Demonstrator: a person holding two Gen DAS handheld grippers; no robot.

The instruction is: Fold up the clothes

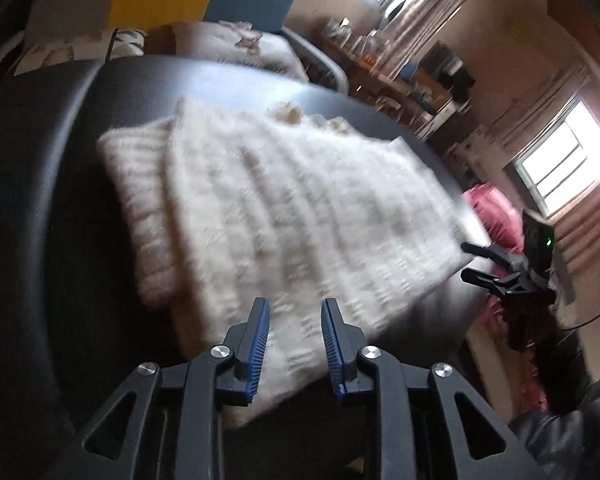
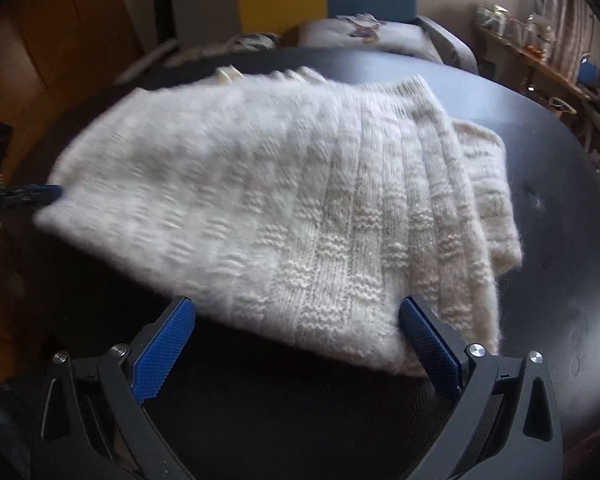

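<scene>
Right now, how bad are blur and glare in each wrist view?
Left wrist view: white knit sweater smeared by motion blur, window blown out, glare streak across the black table; the left claw stays sharp. Right wrist view: blur is heavy on the sweater's left side, stitches crisp near the right claw; strong fisheye curvature in both.

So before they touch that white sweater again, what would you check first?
1. Sweater lies on the dark table: ok.
2. Sweater looks already folded, layers stacked along one side: ok, though blurred.
3. Left gripper holds nothing, fingers parted a little: ok.
4. Right gripper wide open, holds nothing: ok.
5. Sweater corner overhangs the table's near edge in the left view: not ok.
6. Buttons or collar at the far edge lying flat: cannot tell.
</scene>
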